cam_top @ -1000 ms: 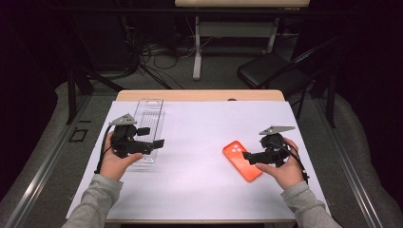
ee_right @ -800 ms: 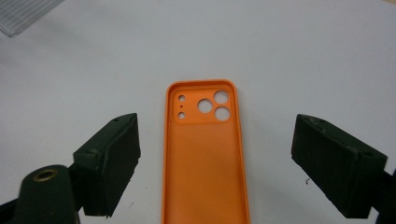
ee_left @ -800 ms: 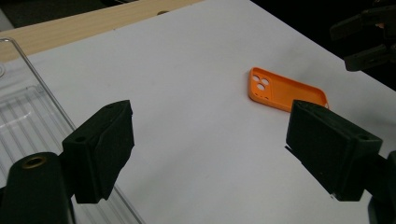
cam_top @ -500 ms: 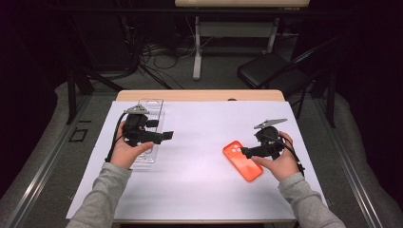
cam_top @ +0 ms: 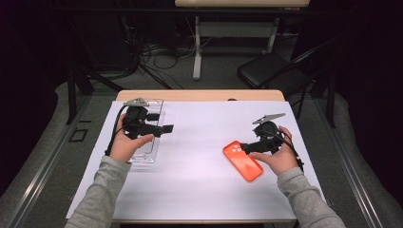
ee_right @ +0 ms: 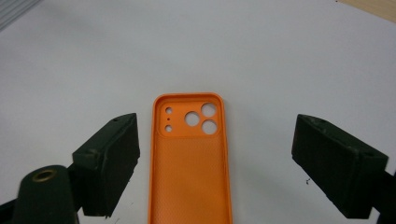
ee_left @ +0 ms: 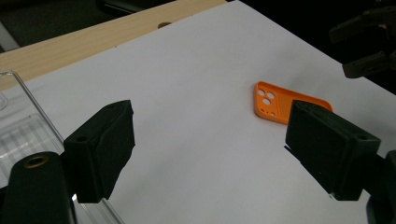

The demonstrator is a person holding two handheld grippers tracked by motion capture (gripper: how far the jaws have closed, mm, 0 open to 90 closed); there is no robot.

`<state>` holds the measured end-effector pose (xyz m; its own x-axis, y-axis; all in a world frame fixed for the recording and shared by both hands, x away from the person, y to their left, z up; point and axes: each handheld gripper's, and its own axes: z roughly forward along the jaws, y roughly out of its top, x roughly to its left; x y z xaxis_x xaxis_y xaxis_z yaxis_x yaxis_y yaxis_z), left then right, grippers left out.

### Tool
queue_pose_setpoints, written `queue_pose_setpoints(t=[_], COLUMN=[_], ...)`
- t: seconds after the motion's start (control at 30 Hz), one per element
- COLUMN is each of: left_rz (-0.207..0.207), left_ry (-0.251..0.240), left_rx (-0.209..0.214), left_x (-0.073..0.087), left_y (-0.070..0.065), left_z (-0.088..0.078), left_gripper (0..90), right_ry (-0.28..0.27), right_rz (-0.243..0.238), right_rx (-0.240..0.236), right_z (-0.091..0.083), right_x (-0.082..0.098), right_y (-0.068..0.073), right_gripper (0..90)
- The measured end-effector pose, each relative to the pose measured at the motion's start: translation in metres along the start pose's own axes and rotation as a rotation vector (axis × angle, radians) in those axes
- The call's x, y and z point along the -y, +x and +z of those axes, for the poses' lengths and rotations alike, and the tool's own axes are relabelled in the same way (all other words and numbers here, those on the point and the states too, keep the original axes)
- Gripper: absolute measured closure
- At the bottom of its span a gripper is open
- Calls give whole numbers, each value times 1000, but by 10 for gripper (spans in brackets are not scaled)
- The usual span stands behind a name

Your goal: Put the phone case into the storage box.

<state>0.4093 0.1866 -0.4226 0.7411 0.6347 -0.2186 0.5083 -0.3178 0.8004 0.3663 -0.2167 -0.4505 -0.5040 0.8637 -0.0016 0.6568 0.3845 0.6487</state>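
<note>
An orange phone case (cam_top: 243, 160) lies flat on the white sheet covering the bench (cam_top: 199, 142), inner side up, its camera cut-outs at the end farther from the person. The right claw (cam_top: 240, 149) hovers at the case's near-right side; in the right gripper view the case (ee_right: 190, 154) runs lengthwise up the middle between the two black jaws, which stand wide apart on either side without touching it, so this claw is released and holds nothing. The left claw (cam_top: 167, 128) is well apart from the case, over the left part of the bench above a clear plastic tray (cam_top: 148, 147). Its jaws are likewise spread and empty; in the left gripper view the case (ee_left: 280, 105) lies far ahead, partly behind the right-hand jaw.
</note>
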Motion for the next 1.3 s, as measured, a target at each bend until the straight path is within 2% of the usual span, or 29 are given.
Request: queue_pose_setpoints(t=[0.23, 0.4, 0.43, 0.6, 0.67, 0.8, 0.9, 0.97, 1.03, 1.1, 1.2, 1.3], left_rz=[21, 27, 27, 26, 26, 27, 23, 20, 14, 14, 11, 8], left_ry=[-2, 9, 16, 38, 36, 30, 33, 35, 29, 24, 24, 28], left_rx=[-18, -26, -26, -28, -27, -30, -35, -34, -39, -41, -41, -41], left_x=[1, 4, 4, 7, 7, 9, 10, 11, 11, 11, 12, 13], left_y=[-5, -9, -9, -10, -10, -10, -9, -8, -7, -6, -6, -6], left_z=[-7, -3, -2, 2, 1, 0, -1, -1, -2, -3, -4, -3], left_gripper=[155, 155, 155, 155, 155, 155, 156, 159, 159, 159, 158, 159], right_ry=[40, 66, 101, 135, 148, 169, 200, 230, 238, 265, 265, 293], right_rz=[-32, -46, -35, -23, -24, -26, -40, -32, -13, -18, -15, -5], right_rx=[1, -14, -29, -33, -42, -50, -33, -25, -38, -51, -52, -54], right_z=[6, 13, 17, 26, 29, 34, 38, 41, 45, 47, 51, 53], right_x=[-9, -13, -13, -14, -14, -16, -16, -16, -15, -15, -14, -14], right_y=[6, 5, 3, -1, -2, -2, -2, -4, -5, -7, -8, -10], right_gripper=[307, 362, 363, 374, 413, 431, 438, 464, 514, 542, 568, 576])
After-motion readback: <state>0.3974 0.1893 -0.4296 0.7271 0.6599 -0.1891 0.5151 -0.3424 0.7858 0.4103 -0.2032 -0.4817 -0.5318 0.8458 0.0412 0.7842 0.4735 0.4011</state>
